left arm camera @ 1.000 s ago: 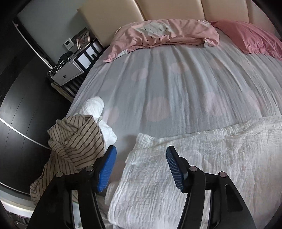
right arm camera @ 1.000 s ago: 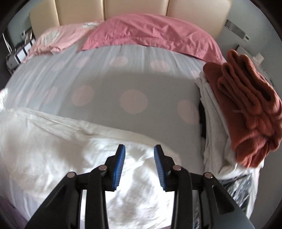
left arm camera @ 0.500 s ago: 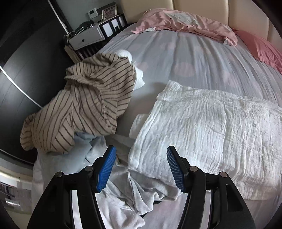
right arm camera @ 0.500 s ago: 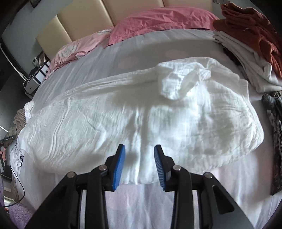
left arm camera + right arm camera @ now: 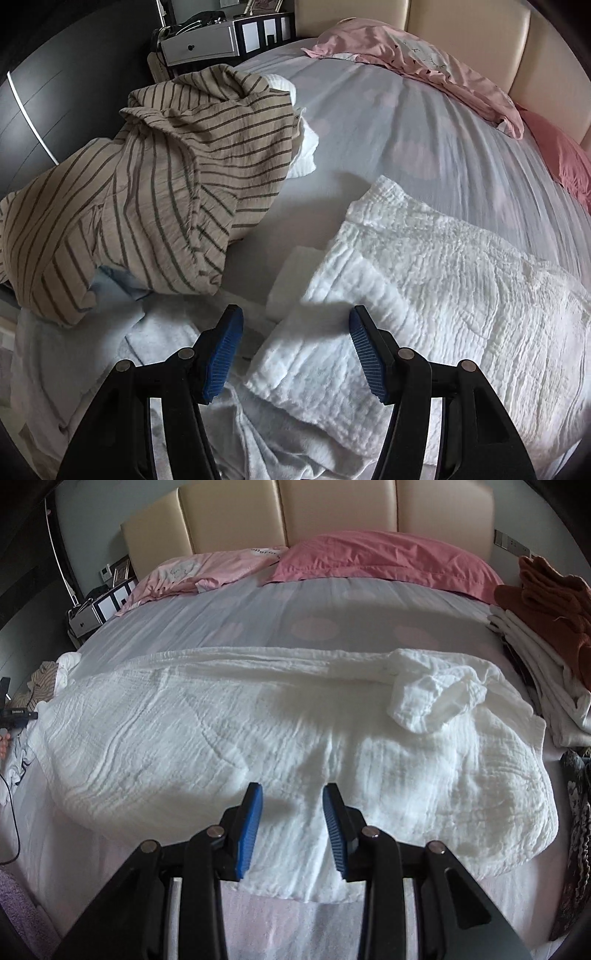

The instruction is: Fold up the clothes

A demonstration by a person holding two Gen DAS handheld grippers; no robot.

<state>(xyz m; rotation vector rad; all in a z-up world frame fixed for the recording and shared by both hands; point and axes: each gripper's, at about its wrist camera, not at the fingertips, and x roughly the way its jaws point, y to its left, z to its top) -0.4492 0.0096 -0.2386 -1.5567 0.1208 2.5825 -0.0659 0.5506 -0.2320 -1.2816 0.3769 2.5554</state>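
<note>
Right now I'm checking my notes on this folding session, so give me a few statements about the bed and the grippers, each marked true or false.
1. The white garment lies spread across the bed. True.
2. The left gripper is clamped on the striped shirt. False: its jaws stand open and empty, above the white garment's corner, and the shirt lies apart in a heap.
3. The right gripper holds nothing. True: its jaws stand apart above the garment's near edge.
4. A rust-coloured garment tops the stack at the bed's right edge. True.
5. Both pillows are white. False: the light pillow and the darker pillow are both pink.
</note>
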